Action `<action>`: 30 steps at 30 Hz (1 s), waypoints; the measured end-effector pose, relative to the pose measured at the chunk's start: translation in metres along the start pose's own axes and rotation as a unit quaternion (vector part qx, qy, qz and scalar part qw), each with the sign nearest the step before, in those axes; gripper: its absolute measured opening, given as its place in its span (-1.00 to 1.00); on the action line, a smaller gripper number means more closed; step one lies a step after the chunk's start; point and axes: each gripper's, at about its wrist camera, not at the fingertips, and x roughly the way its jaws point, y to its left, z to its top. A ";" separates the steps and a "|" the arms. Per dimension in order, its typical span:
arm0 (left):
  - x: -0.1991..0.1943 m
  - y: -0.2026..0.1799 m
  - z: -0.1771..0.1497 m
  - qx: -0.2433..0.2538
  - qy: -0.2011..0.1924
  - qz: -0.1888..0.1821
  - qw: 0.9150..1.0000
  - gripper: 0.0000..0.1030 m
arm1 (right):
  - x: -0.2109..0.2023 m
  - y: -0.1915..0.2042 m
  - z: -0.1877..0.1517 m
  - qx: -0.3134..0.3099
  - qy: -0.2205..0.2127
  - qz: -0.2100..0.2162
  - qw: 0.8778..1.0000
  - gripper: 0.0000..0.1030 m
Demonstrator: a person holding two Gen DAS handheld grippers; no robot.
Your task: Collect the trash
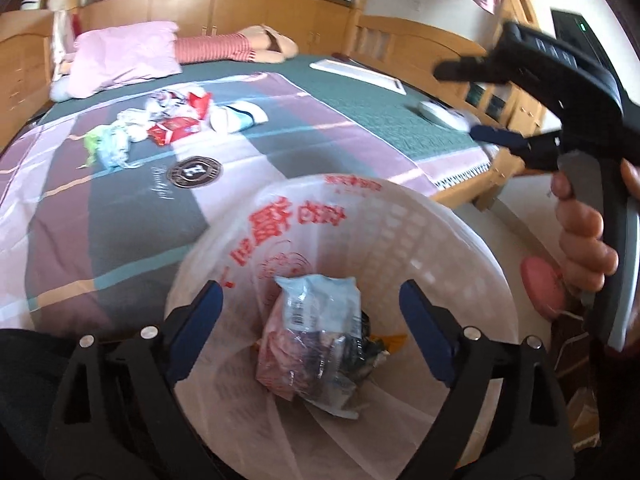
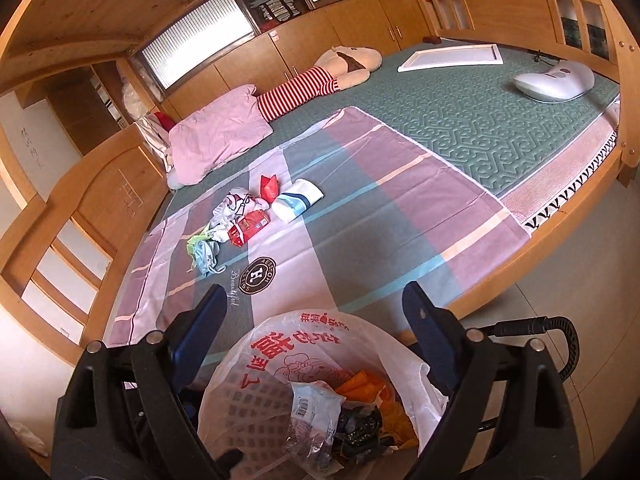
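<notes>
A white waste basket lined with a plastic bag with red print stands by the bed; it also shows in the right wrist view. Inside lie a pale blue wrapper and other trash. A pile of trash lies on the bedspread: red packets, crumpled wrappers, a white and blue pack; it shows in the right wrist view too. My left gripper is open and empty right above the basket. My right gripper is open and empty, above the basket; it appears in the left wrist view.
A pink pillow and a striped plush toy lie at the bed's head. A white tray and a white device lie on the green mat. Wooden bed rails surround the bed. A pink round object lies on the floor.
</notes>
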 end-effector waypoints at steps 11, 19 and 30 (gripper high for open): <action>-0.009 0.020 0.003 -0.045 -0.030 0.046 0.997 0.77 | 0.010 0.003 -0.005 0.000 0.016 -0.003 1.000 0.70; -0.014 0.038 0.003 -0.088 -0.042 0.071 0.993 0.77 | 0.019 0.005 -0.008 -0.005 0.031 -0.010 0.999 0.70; -0.012 0.051 -0.002 -0.117 -0.034 0.084 0.989 0.77 | 0.030 0.010 -0.014 -0.013 0.050 -0.013 0.999 0.70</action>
